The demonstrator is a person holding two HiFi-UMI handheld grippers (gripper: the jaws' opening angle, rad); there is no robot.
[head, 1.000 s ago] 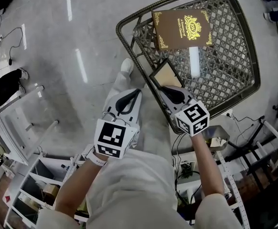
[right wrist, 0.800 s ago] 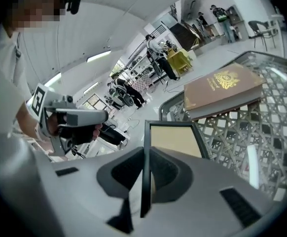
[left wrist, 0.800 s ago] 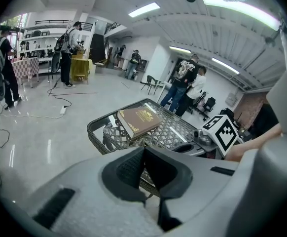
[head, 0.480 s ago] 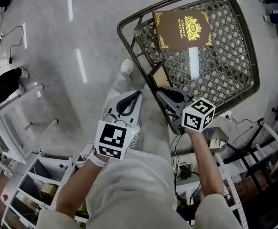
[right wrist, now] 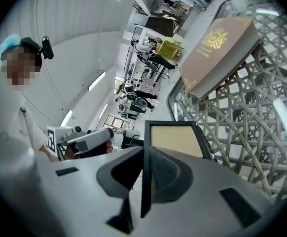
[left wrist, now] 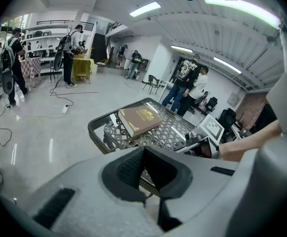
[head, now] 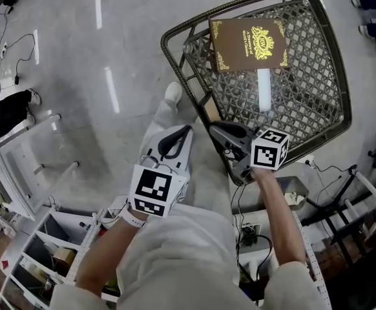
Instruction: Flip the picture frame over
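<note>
Wicker-topped table [head: 170, 42] as the stage for a flip caught roughly at its midpoint. Clamped along one dark edge between the closed jaws of the right gripper [right wrist: 146, 157], the picture frame [right wrist: 175, 139], raised off the weave near the table's 8 o'clock rim and stood close to upright, tan panel turned toward the tabletop. Done, by the look of it: the pick-up and the tilt onto edge. Left to do, on this reading: carrying past vertical, laying down on the other face, letting go. Farther out at 7 o'clock, clear of the table and above the floor, the left gripper [head: 183, 133], jaws together on nothing. At 12 o'clock, a brown book [head: 249, 41]; near centre, a white stick [head: 263, 89].
</note>
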